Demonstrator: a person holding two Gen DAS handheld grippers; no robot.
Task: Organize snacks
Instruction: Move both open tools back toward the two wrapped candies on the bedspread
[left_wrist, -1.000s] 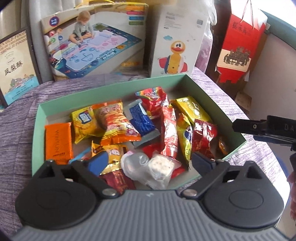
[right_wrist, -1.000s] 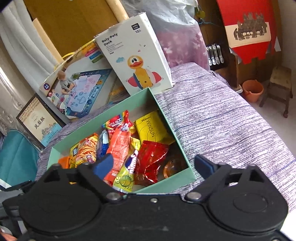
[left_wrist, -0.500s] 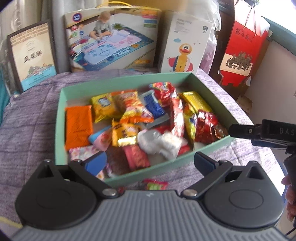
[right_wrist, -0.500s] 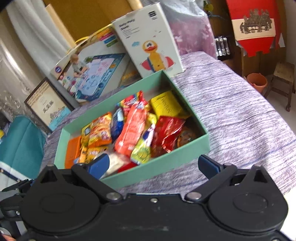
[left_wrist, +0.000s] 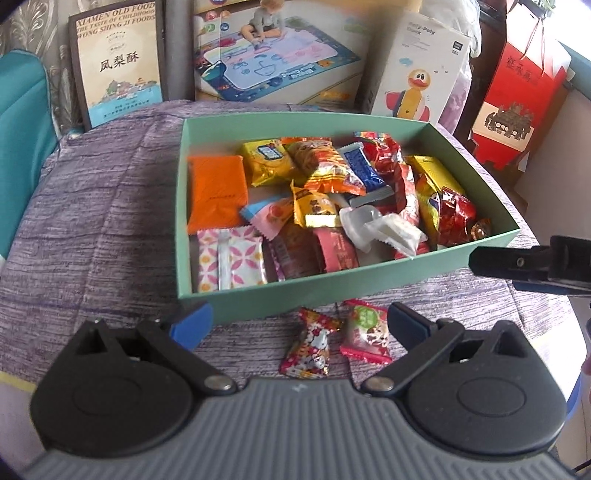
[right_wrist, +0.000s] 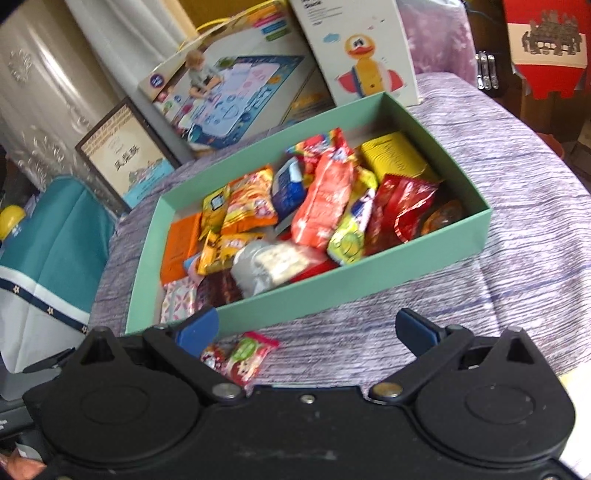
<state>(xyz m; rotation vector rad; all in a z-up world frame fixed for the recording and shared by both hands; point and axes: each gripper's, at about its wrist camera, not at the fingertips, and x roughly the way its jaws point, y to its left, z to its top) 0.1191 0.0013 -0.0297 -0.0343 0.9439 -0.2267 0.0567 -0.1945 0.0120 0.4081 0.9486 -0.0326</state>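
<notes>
just near the green box (left_wrist: 369, 284), two loose candies, a red one (left_wrist: 308, 345) and a pink one (left_wrist: 365, 330), lie on the purple cloth (left_wrist: 92, 240). left gripper (left_wrist: 299, 325) hovers over them, empty, jaws apart; right gripper (right_wrist: 306, 332) likewise. pickup seems next: lower, clamp one, drop it in the box.

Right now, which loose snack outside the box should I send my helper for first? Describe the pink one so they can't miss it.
Find the green box on the purple cloth. Two wrapped snacks lie on the cloth just outside its near wall. Take the flat pink packet with a green circle; its neighbour is a red twisted candy.
</notes>
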